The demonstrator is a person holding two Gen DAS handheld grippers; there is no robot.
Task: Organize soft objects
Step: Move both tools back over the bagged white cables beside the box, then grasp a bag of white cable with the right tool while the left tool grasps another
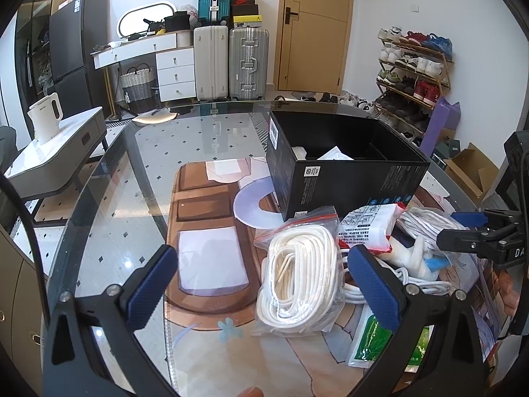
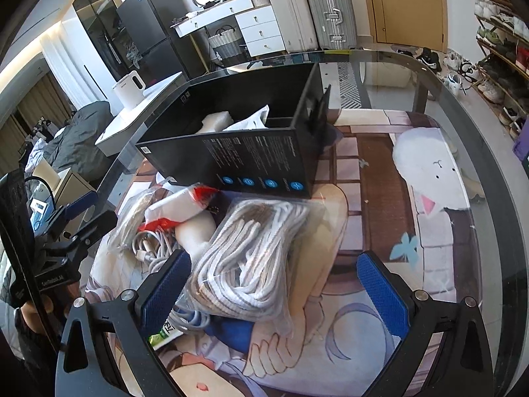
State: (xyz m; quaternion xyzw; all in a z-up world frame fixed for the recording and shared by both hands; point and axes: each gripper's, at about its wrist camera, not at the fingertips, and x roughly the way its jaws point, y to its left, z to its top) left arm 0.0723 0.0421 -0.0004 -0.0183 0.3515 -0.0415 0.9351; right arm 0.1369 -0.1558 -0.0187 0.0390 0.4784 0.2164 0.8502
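Right wrist view: clear zip bag of coiled white rope (image 2: 251, 261) is lying on the printed mat at 6 o'clock of the open black cardboard box (image 2: 251, 152).
Right gripper (image 2: 274, 291) and left gripper (image 1: 264, 287) are both hovering spread open, holding nothing. The bag is likely light, floppy and slick; pinching across the thick coil bundle is advised.

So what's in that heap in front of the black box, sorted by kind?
Clear bags of white rope: 2
Red-and-white packets: 1
Green-and-white packets: 1
Loose white cables: 1
Total: 5 that I can tell apart; more may be buried.
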